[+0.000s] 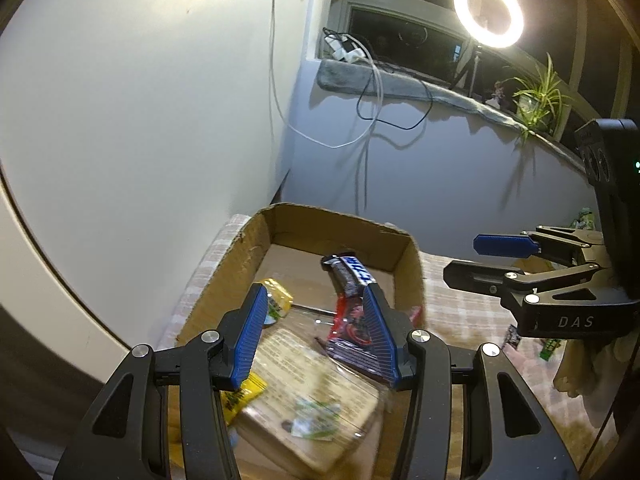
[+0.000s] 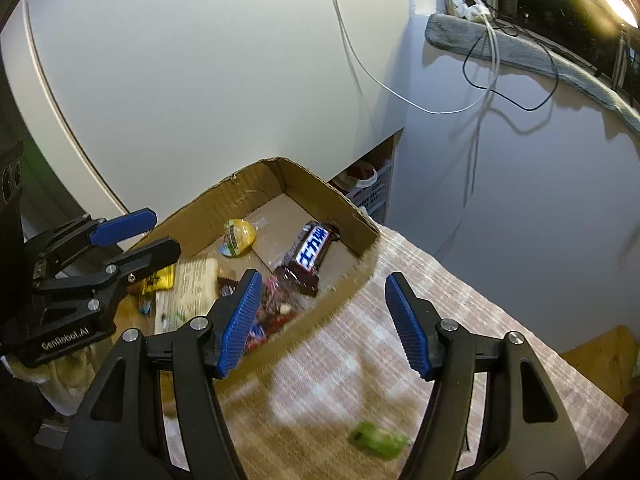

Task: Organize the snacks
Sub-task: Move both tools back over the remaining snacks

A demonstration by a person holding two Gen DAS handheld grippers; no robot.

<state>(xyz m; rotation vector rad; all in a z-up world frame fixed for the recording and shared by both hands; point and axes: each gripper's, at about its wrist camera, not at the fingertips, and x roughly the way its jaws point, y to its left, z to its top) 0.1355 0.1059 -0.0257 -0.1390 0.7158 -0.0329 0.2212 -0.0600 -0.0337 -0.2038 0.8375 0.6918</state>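
Here, both grippers stand parted and empty: left gripper (image 1: pixel 316 336) over the cardboard box (image 2: pixel 320 312), right gripper (image 2: pixel 324 320) beside it. Outside the box, the green packet (image 2: pixel 376 442) looks light, crinkly, slippery; pinch its middle.

White letters reading "DAS" are showing on the black body of the right gripper (image 1: pixel 480 266), at about three o'clock in the left wrist view. "GenRobot.AI" is showing on the left gripper (image 2: pixel 150 234), at nine o'clock in the right wrist view. White Chinese characters "士力架" are standing on the blue band of the dark chocolate bar (image 2: pixel 308 256) lying in the cardboard box (image 2: pixel 256 188).
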